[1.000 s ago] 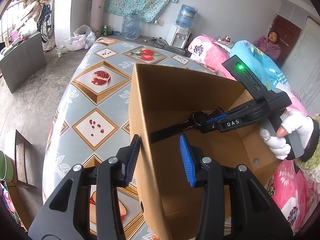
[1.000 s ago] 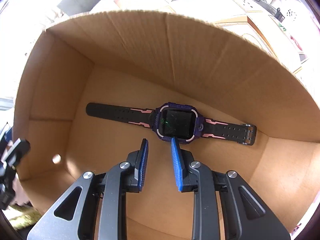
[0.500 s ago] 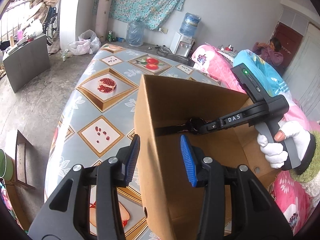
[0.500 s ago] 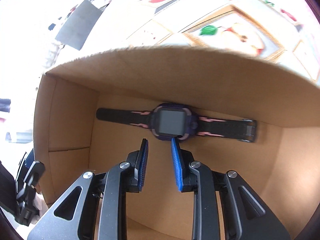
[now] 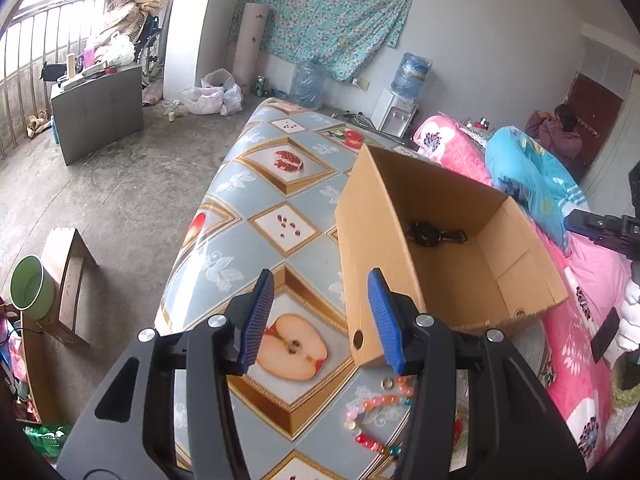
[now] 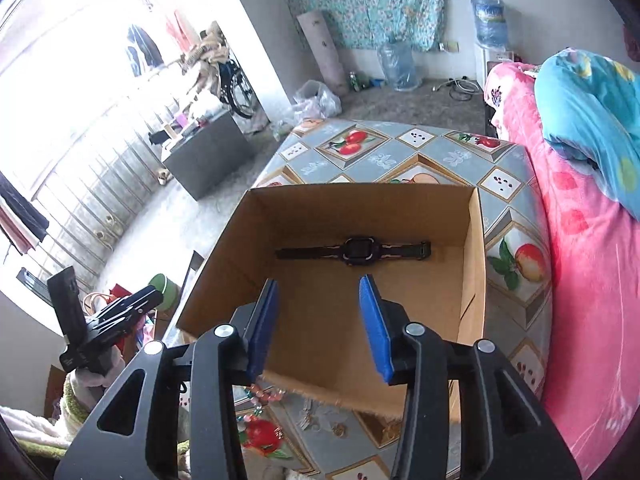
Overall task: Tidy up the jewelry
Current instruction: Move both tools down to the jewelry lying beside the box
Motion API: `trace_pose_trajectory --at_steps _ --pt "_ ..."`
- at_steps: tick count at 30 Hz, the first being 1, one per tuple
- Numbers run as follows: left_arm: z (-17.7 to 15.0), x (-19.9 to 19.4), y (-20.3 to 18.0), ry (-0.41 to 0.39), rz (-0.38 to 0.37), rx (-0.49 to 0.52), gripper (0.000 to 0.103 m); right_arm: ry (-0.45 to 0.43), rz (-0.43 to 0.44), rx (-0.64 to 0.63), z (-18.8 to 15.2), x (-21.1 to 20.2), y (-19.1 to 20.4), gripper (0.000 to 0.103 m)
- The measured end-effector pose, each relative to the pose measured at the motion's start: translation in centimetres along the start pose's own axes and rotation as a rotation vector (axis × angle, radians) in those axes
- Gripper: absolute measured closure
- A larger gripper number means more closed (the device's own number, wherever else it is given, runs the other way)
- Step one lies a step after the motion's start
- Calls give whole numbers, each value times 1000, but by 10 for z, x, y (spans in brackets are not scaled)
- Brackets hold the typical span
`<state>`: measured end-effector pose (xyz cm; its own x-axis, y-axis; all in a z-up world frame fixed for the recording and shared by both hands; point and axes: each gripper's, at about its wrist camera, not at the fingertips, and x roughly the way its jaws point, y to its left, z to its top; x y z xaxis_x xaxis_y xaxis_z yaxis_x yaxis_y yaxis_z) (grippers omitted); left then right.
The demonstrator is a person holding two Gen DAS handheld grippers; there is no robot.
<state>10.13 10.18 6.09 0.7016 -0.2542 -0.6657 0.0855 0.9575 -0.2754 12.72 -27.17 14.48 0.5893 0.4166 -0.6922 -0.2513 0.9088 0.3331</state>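
A lived-in home bedroom: a bed with pink floral quilts (image 5: 452, 148), a water dispenser (image 5: 400, 114), a floral wall cloth (image 5: 328, 20), and a fruit-print-covered desk (image 5: 256, 184).

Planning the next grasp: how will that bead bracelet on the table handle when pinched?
The bead bracelet lies in a loose curve, so probably floppy and will drape. Its beads look glossy and round, likely slippery. It looks small, probably light.

A cardboard box (image 6: 320, 320) stands on the surface (image 5: 256, 208), and a watch (image 6: 356, 251) lies flat in it against its far wall. A bead bracelet (image 5: 372, 420) lies on the surface just near of the box. A bed (image 6: 592, 280) runs along the surface's right side.
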Motion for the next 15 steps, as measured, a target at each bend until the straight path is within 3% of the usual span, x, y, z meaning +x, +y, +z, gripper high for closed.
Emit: trace_pose_trajectory --at_steps 3,7,11,15 --pt "-25 -4 -3 33 2 22 54 -15 16 28 -50 -10 7 59" --pt "-60 -2 -15 81 10 67 54 14 23 58 -116 13 25 59" --pt "-88 2 -18 111 1 82 54 45 67 81 -157 42 40 59" --pt "-106 6 -27 135 -7 129 54 90 90 100 -176 68 54 62"
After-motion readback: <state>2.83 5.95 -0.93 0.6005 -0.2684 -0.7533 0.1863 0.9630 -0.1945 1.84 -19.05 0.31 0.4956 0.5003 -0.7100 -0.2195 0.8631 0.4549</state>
